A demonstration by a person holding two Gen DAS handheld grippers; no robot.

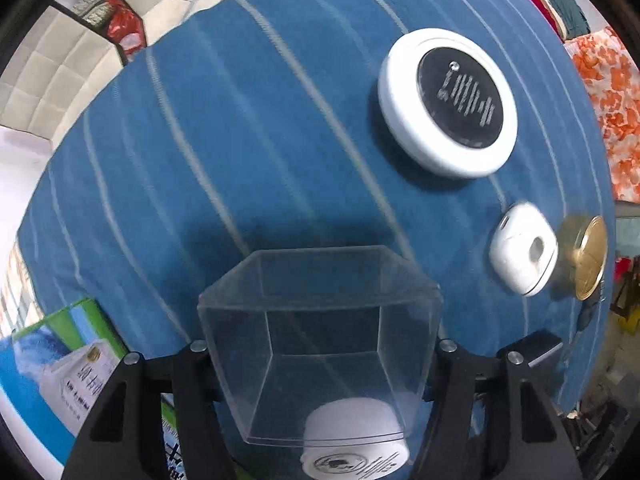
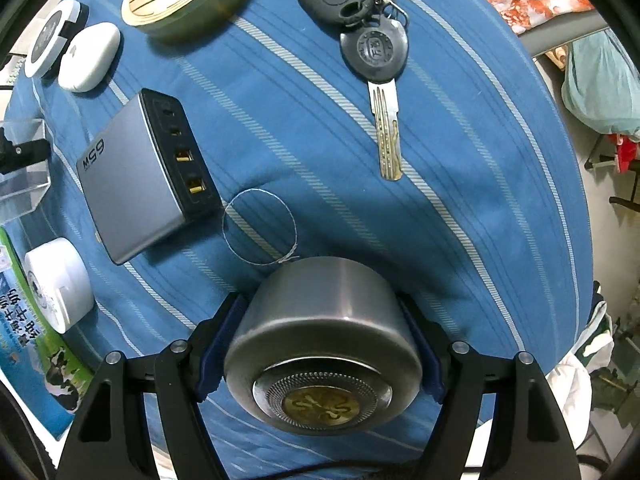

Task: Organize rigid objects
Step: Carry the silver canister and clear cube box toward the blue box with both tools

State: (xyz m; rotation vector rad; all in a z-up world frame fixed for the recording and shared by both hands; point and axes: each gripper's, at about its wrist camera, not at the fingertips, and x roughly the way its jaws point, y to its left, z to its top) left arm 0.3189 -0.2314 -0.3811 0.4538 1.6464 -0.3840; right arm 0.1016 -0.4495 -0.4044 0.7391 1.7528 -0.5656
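Two grippers over a blue striped cloth (image 1: 248, 152), each pinching one rigid item:

- Left-wrist view, 8 o'clock: glossy green-and-blue printed carton (image 1: 60, 364), flat-sided, at the cloth's edge.
- Centre to 6 o'clock: left gripper (image 1: 320, 350), black fingers clamped on the side walls of a clear plastic box (image 1: 320, 344), square-sided and open toward the camera.
- Seen through and below the box: white squat cylindrical roll (image 1: 354, 440) with a printed end face.
- 2 o'clock: round white disc (image 1: 447, 102), smooth rim, black inset face with pale markings.
- 3 o'clock: rounded white pebble-shaped case (image 1: 522, 254), matte, just beside a shiny brass-coloured round tin (image 1: 586, 258); touching or not cannot be told.
- Right-wrist view, 9 o'clock: grey metal slab-shaped charger (image 2: 136, 176) with a black port face, lying flat.
- Centre: thin thread loop (image 2: 260, 228) on the cloth.
- 6 o'clock: right gripper (image 2: 322, 354), blue-padded fingers pressed against a brushed-steel cylindrical canister (image 2: 324, 344), with a mesh ring and brass centre on its end.
- 1 o'clock: black fobs and ridged metal key (image 2: 372, 52) on a ring.
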